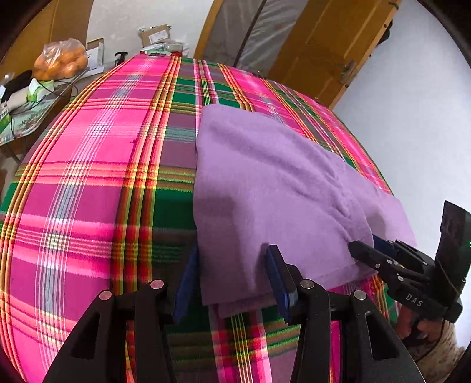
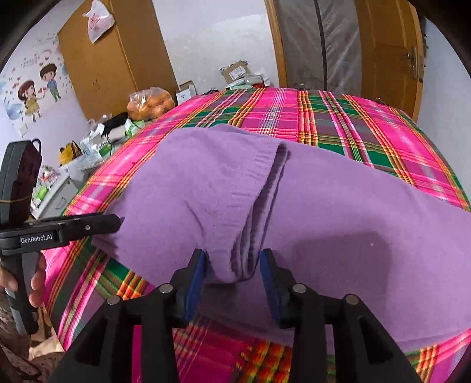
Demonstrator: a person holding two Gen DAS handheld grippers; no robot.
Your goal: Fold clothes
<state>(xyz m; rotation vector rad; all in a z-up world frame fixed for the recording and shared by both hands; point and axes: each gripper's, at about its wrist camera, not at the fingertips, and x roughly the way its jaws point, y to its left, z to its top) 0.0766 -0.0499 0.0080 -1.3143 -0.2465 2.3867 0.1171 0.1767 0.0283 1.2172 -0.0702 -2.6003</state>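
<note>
White walls (image 2: 206,44); wooden door (image 2: 391,59), cartoon wall sticker (image 2: 38,88), cluttered side table (image 1: 32,117)

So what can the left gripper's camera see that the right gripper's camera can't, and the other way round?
Only the left view: the garment's straight left edge with bare blanket beyond it. Only the right view: the cartoon wall sticker, the white bag hanging on the cupboard, and the garment's folded ribbed hem. Both show the purple garment on the plaid blanket, the bag of oranges, the door, and the other gripper.

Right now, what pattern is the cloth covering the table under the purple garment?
A pink, green and red plaid tablecloth, clearest in the left wrist view.
</note>
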